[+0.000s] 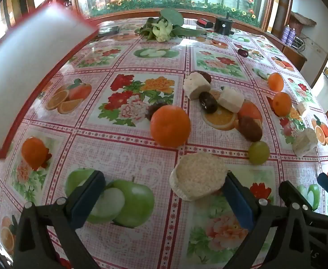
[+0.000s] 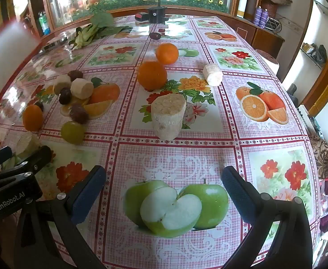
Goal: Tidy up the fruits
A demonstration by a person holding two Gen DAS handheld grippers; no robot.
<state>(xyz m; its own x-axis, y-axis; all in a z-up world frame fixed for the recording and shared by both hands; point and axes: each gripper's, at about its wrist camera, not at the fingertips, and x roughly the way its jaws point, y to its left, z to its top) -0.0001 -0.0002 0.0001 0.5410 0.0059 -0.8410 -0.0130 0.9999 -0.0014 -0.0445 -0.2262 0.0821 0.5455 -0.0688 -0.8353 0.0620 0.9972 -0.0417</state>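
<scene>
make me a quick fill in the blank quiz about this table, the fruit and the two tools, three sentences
1. Both the left tool and the right tool are ____.
2. The single grape on the table is ____ in colour.
3. The pale cut piece nearest the left tool lies ____ its fingers, not gripped.

Missing words: open; green; between

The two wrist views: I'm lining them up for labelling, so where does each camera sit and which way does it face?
Left wrist: on the left tongs, angled down at the tablecloth; open fingers frame a pale cut chunk; right tongs at the edge.
Right wrist: on the right tongs, facing the upright pale chunk; left tongs at the left edge.
Shared: green grape, greens.
</scene>
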